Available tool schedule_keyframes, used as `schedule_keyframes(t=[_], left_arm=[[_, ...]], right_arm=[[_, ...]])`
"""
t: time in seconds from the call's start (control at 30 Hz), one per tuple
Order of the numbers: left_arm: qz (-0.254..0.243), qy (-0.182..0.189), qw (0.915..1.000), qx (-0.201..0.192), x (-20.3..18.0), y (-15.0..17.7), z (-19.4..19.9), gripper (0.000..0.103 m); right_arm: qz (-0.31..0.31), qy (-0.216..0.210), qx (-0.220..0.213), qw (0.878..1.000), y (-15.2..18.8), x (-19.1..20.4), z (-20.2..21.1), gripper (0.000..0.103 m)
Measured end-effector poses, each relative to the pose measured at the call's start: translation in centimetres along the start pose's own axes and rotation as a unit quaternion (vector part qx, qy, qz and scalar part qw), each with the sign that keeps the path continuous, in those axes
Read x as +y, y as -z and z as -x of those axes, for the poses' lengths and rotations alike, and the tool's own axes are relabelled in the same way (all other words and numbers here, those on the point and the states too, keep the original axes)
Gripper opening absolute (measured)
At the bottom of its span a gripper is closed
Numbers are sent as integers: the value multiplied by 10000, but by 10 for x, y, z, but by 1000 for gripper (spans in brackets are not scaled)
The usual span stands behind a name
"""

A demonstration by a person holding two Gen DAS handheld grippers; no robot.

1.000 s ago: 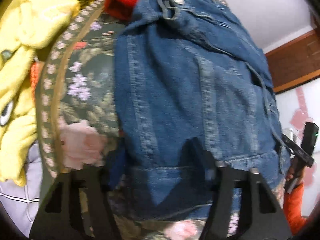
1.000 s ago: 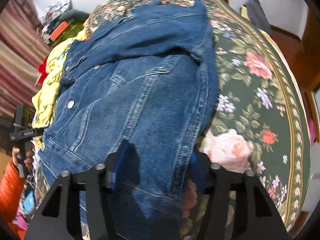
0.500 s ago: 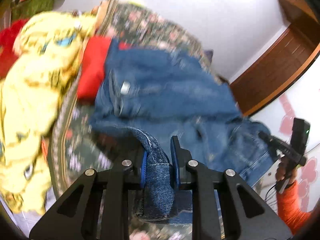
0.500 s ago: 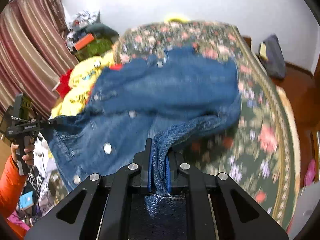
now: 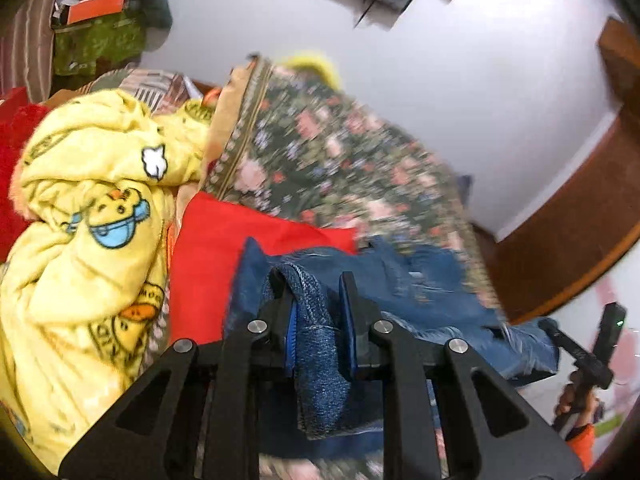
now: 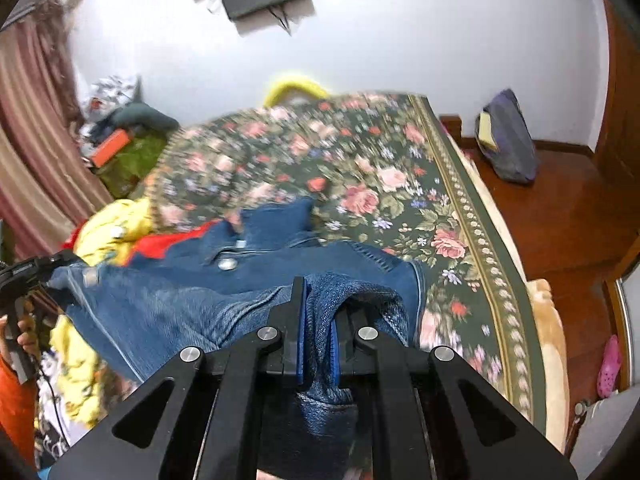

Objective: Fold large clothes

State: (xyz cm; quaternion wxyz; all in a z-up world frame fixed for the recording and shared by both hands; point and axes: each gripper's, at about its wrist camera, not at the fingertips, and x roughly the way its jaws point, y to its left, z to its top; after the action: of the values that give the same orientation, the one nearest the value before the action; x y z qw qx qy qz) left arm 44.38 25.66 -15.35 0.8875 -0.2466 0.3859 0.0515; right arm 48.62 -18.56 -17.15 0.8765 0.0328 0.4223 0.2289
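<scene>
Denim jacket (image 6: 168,312) held lifted over the near end of the bed (image 6: 452,184), its collar end lying on the floral bedspread. The left gripper (image 5: 316,304) is clamped narrow on a bunched fold of its hem; the right gripper (image 6: 318,312) is pinched tight on another fold. A yellow blanket (image 5: 80,248) and a red cloth (image 5: 212,256) lie beside the jacket.

Jacket (image 6: 180,304) on bedspread (image 6: 400,184); blanket (image 5: 80,240) left of jacket.
</scene>
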Motion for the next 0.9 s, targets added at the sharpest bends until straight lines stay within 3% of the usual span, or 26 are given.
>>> schedule_keyframes(t=[0.17,0.3,0.47,0.5,0.57,0.6,0.63,0.7,0.77,0.9], left_arm=[[-22,-641,9959,631,23,16,-84,19],[-300,-762,9938,748,28,31,-102,21],[-1084,-1104,9843,855,2,35,-82,22],[-1171,-1152,9829,834,-1,35,-77,26],[-1331,-1253,9811,632,-9,35,-56,47],[-1353,-1242,9818,493,-11,35,-46,61],[-1359,-1217,9826,340,-13,35,-34,67],[-1393,-1192,9829,183,-16,37,-14,67],[-1425,-1145,9831,126,-20,40,-1,67],[-1645,-974,9813,214,-32,60,13,67]], right_arm=[[115,203,448,9987,9,-13,-58,8],[69,-95,386,9992,15,-25,-55,9],[471,-5,500,9976,15,-12,-36,16],[555,37,486,9973,16,-8,-28,16],[620,113,458,9970,17,-4,-18,17],[655,161,423,9968,19,-1,-10,19],[700,322,345,9964,21,1,-1,23],[824,699,116,9941,25,4,13,51],[1025,820,-221,9911,33,10,35,57],[1132,477,-175,9923,48,21,55,57]])
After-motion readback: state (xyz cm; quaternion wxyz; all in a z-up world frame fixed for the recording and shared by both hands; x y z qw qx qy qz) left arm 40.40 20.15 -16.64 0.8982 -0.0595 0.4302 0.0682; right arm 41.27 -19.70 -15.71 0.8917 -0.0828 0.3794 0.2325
